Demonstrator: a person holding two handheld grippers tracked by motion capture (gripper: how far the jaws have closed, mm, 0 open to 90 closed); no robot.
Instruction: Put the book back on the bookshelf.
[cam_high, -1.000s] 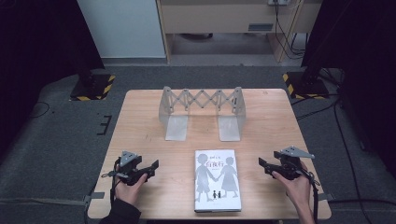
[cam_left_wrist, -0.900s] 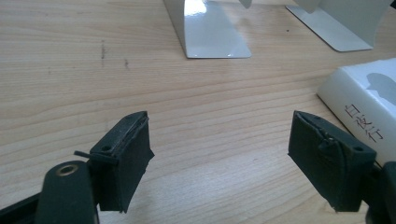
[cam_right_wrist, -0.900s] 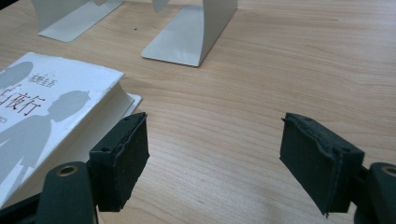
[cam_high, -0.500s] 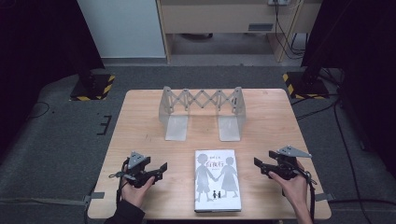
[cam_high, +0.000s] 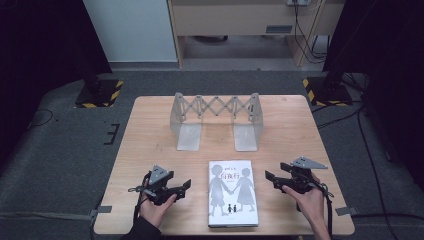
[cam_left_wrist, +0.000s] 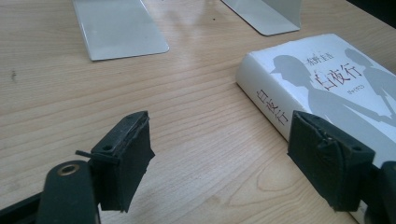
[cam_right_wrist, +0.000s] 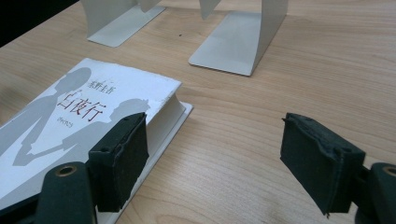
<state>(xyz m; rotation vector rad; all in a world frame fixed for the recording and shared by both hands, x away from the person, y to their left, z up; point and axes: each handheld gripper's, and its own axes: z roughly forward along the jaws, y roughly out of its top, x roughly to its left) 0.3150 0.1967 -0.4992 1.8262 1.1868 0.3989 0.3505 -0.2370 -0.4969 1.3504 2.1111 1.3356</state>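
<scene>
A white book (cam_high: 232, 192) with grey silhouettes on its cover lies flat at the front middle of the wooden table (cam_high: 150, 145). My left gripper (cam_high: 185, 187) sits just left of it, jaws open and pointing at its spine. In the left gripper view the gripper (cam_left_wrist: 224, 154) has bare wood between its pads, and the book (cam_left_wrist: 327, 74) lies ahead to the right. My right gripper (cam_high: 271, 177) stands open on the book's right side. In the right gripper view the gripper (cam_right_wrist: 215, 158) also has bare wood between its pads, beside the book's page edge (cam_right_wrist: 170, 114).
A metal expanding book rack (cam_high: 216, 107) stands at the middle back of the table, with two flat base plates (cam_high: 190, 136) (cam_high: 246, 137) reaching toward me. Those plates (cam_left_wrist: 119, 28) (cam_right_wrist: 238, 42) lie ahead of both grippers. The table's front edge runs just behind both hands.
My left gripper has slid to the right, closer to the book's spine. The right gripper has barely shifted. The book and rack have stayed put.
</scene>
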